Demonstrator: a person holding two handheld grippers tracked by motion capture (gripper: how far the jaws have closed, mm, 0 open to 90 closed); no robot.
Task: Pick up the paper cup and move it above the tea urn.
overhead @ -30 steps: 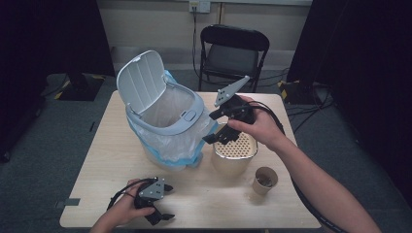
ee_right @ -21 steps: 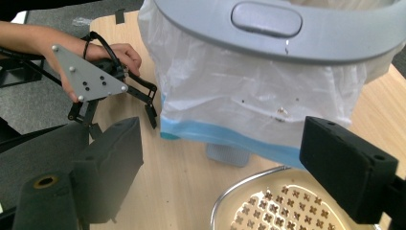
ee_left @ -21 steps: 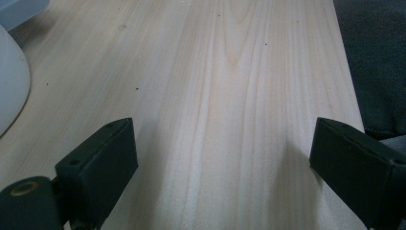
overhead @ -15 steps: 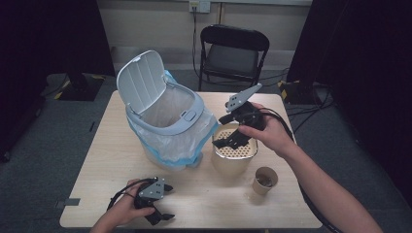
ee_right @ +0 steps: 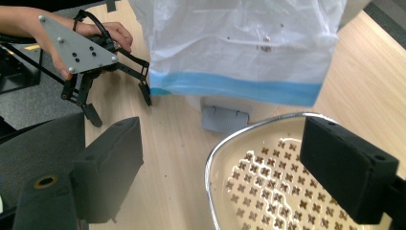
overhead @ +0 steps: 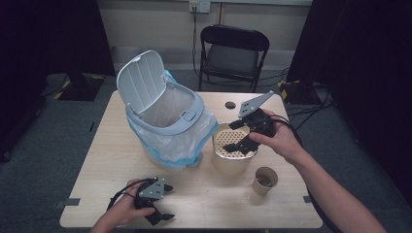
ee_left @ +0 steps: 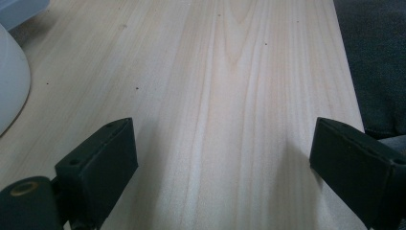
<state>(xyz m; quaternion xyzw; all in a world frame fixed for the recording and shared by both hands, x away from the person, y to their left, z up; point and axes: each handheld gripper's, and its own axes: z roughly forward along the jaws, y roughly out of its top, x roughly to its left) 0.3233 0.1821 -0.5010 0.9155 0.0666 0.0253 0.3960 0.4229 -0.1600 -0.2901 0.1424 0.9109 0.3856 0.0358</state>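
The right claw (overhead: pixel 239 137) was held with its jaws spread wide and nothing between them, poised over the near rim of the perforated strainer (overhead: pixel 232 151) at the centre right of the high view. Compared with a second earlier, it had been drawn back from the mouth of the trash bin (overhead: pixel 165 119) toward the strainer, and had been lowered nearer to it. This was judged to mean that a tipping of scraps into the bin was over and that the strainer was about to be gripped or had just been set down; which of the two could not be told.

In the right gripper view the strainer's metal rim (ee_right: pixel 230 139) was seen just below the jaws, with the bin liner (ee_right: pixel 239 48) hanging behind it, a few crumbs caught inside.

The left claw (overhead: pixel 156 204) was rested released on the desk (overhead: pixel 97 160) at the lower left, unmoved throughout. A paper cup (overhead: pixel 265 180) was stood just beside the strainer, toward the lower right.

No brand, label or writing could be read anywhere.
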